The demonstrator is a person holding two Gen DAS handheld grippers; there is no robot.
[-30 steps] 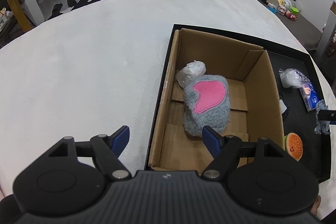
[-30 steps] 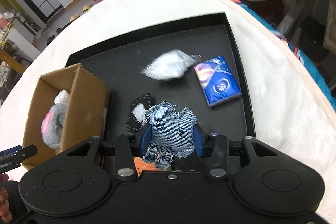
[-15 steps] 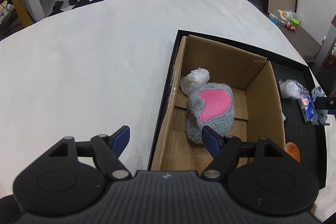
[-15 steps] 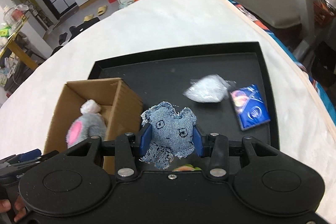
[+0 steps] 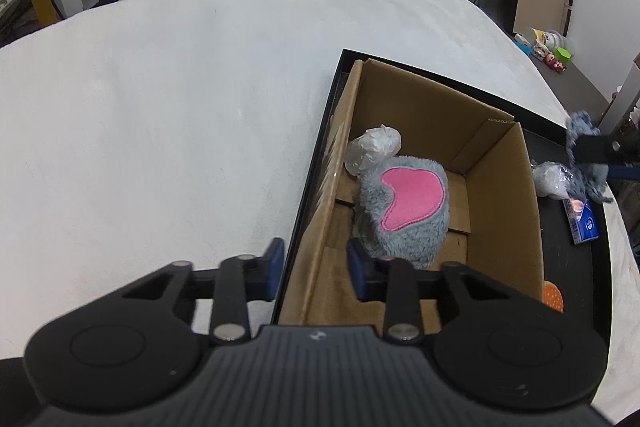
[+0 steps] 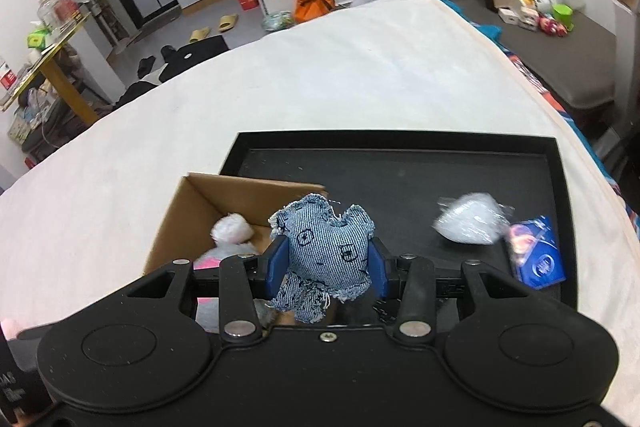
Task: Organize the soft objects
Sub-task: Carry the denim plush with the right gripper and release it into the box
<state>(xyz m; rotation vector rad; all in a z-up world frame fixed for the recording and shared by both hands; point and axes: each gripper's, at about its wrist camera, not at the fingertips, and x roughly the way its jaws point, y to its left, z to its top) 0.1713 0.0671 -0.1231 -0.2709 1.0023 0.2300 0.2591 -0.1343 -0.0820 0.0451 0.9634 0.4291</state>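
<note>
Step in hand: carry to box. Right gripper (image 6: 325, 269) pinches the denim toy (image 6: 326, 259) in the air, near the box (image 6: 176, 211) wall on the tray (image 6: 400, 141). Left gripper (image 5: 316, 269) has just been closing; its 2 pads straddle the box's near-left wall (image 5: 316, 251), contact not clear. Box holds 1 plush (image 5: 404, 211) and 1 bag (image 5: 374, 147). Second bag (image 6: 468, 219) and tissue pack (image 6: 538, 255) lie on the tray. Next, likely: bring toy over the opening, release.
</note>
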